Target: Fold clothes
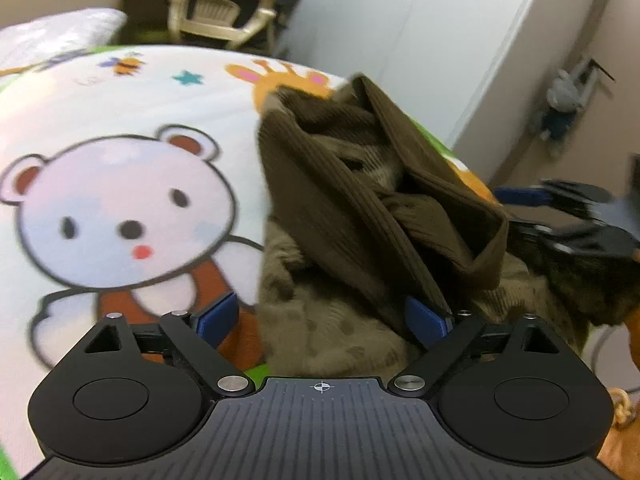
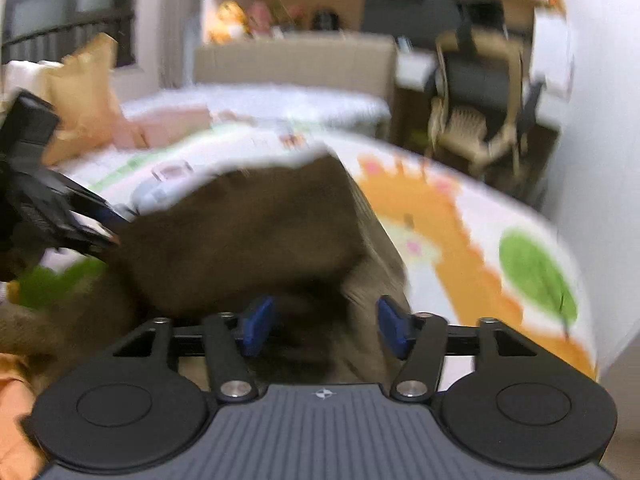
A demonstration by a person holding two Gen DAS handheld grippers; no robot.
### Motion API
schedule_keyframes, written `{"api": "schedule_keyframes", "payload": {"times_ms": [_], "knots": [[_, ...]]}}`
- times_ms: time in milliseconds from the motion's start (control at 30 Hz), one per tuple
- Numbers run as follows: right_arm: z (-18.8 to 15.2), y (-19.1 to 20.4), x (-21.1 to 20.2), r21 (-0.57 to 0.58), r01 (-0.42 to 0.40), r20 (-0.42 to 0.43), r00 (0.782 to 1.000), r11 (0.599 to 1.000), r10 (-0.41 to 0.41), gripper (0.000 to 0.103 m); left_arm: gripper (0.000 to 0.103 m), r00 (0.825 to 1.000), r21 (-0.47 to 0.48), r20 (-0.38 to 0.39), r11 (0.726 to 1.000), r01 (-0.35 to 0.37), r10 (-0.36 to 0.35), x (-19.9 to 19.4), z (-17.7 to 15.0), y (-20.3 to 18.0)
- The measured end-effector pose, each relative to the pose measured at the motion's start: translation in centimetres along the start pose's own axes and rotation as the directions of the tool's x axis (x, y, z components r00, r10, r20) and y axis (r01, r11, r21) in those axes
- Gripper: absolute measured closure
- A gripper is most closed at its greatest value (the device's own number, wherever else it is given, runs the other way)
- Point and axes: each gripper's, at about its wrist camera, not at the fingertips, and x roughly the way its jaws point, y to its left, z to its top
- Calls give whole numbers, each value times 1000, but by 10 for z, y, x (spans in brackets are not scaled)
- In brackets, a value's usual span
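A brown ribbed garment point(image 1: 360, 200) lies bunched on a cartoon-print bedsheet point(image 1: 120, 92), with a lighter fuzzy inside showing near the camera. My left gripper point(image 1: 322, 320) is open wide at the garment's near edge; its left finger point(image 1: 218, 318) is over the sheet, and a dark fold drapes against its right finger point(image 1: 426, 322). The right wrist view is blurred: the garment point(image 2: 248, 232) rises in a mound, and my right gripper point(image 2: 326, 326) stands open with cloth between its fingers. Each gripper also shows in the other's view: the right gripper point(image 1: 560, 216) and the left gripper point(image 2: 60, 216).
The bed's edge point(image 1: 460, 152) curves away on the right, with a pale wall and a hanging plush toy point(image 1: 564, 100) beyond. A beige chair point(image 2: 476, 136) stands past the foot of the bed. Pillows point(image 2: 80, 96) lie at the left, and orange fabric point(image 2: 16, 400) is close by.
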Motion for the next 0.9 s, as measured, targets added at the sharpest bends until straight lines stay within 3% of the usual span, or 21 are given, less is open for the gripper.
{"api": "schedule_keyframes", "payload": {"times_ms": [100, 300, 333, 367, 433, 533, 633, 700, 800, 833, 867, 900], "knots": [[7, 29, -4, -60, -82, 55, 995, 995, 85, 25, 8, 999, -8, 47, 1000, -16, 17, -17, 1, -3], [1, 60, 48, -173, -106, 12, 994, 979, 109, 25, 8, 997, 6, 73, 1000, 10, -10, -35, 11, -25], [0, 63, 49, -196, -85, 16, 996, 977, 90, 41, 8, 997, 4, 68, 1000, 29, -29, -37, 11, -28], [1, 62, 51, -219, -55, 22, 998, 974, 61, 69, 8, 997, 2, 59, 999, 45, -45, -36, 11, -32], [10, 38, 52, -165, -1, 38, 999, 986, 7, 84, 8, 997, -7, 33, 997, 73, -72, -31, 10, -39], [21, -19, 43, -18, 183, 95, 979, 983, -181, 84, 8, 995, -63, -42, 994, 86, -89, -9, 2, -44], [19, -71, 34, 87, 395, 100, 910, 915, -402, 85, 20, 989, -131, -114, 988, 82, -97, 11, -2, -46], [10, -101, 29, 150, 489, 69, 862, 859, -503, 85, 20, 981, -163, -149, 981, 102, -127, 22, -4, -49], [-6, -123, 23, 219, 520, 33, 842, 826, -539, 85, 19, 980, -120, -164, 988, 97, -116, 36, -7, -60], [-10, -125, 24, 231, 517, 31, 843, 824, -538, 85, 24, 982, -90, -160, 992, 90, -103, 37, -8, -65], [-14, -126, 23, 238, 511, 29, 846, 826, -532, 85, 41, 984, -57, -154, 995, 78, -86, 39, -8, -69], [-16, -123, 26, 239, 503, 29, 851, 830, -524, 85, 50, 987, -25, -148, 998, 65, -68, 41, -8, -73]]}}
